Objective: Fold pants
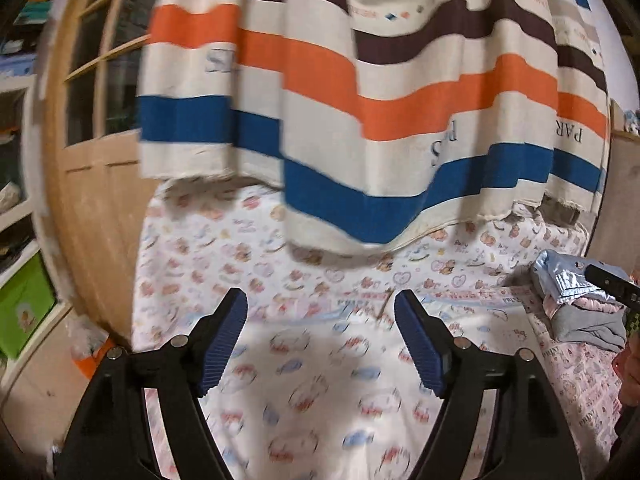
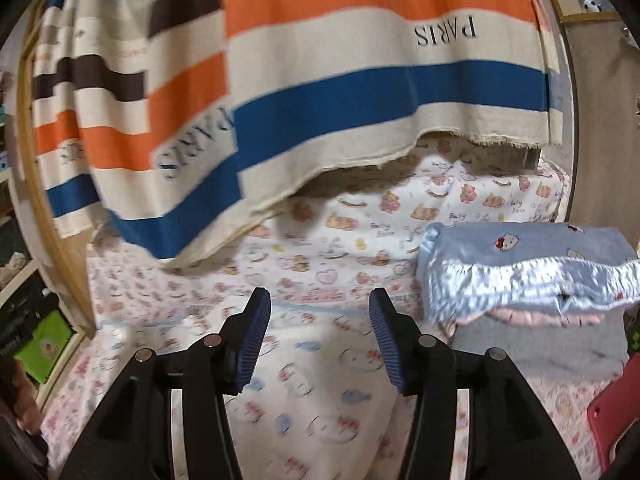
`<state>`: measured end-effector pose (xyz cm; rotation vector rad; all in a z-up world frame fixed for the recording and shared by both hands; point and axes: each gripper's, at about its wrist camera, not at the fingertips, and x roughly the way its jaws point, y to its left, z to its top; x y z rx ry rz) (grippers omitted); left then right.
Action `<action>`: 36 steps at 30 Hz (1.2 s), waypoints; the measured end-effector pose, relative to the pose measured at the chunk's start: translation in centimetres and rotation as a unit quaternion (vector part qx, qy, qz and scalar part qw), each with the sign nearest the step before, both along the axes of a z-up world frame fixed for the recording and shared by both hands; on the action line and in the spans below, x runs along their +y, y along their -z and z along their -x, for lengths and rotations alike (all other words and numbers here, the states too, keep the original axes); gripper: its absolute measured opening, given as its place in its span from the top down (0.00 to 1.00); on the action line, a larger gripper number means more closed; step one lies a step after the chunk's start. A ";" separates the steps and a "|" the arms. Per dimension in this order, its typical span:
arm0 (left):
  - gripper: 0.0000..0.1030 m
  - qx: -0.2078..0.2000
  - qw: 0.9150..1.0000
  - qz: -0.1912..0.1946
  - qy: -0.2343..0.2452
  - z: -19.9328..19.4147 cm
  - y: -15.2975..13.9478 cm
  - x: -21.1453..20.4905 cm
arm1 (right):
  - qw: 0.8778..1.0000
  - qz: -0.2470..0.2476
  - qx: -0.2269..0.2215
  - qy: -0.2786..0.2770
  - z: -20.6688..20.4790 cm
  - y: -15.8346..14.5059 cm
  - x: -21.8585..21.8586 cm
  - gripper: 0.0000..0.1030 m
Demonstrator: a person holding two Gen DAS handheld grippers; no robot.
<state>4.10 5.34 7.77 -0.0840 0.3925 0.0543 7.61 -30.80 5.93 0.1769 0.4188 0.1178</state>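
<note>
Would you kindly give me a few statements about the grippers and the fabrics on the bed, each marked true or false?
1. The left gripper is open and holds nothing. True.
2. The right gripper is clamped on the striped cloth. False: it is open and empty, with the cloth hanging beyond it.
3. A folded pile of clothes lies to the right on the printed bedsheet. True.
4. The top item of the pile is red. False: it is light blue with a satin ruffle.
5. The striped cloth shows the word PARIS. True.
</note>
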 end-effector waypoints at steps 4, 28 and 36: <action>0.27 -0.026 0.999 -0.002 -0.028 4.4 0.5 1.4 | 0.999 0.006 -0.022 -0.025 4.5 -0.1 2.1 0.47; 0.00 -0.055 0.991 -0.032 -0.119 16.8 5.3 7.2 | 0.982 0.010 -0.036 -0.187 16.3 9.2 19.3 0.13; 0.00 -0.044 0.985 -0.024 -0.162 18.6 6.6 9.9 | 0.957 0.059 -0.013 -0.284 18.7 12.8 25.4 0.55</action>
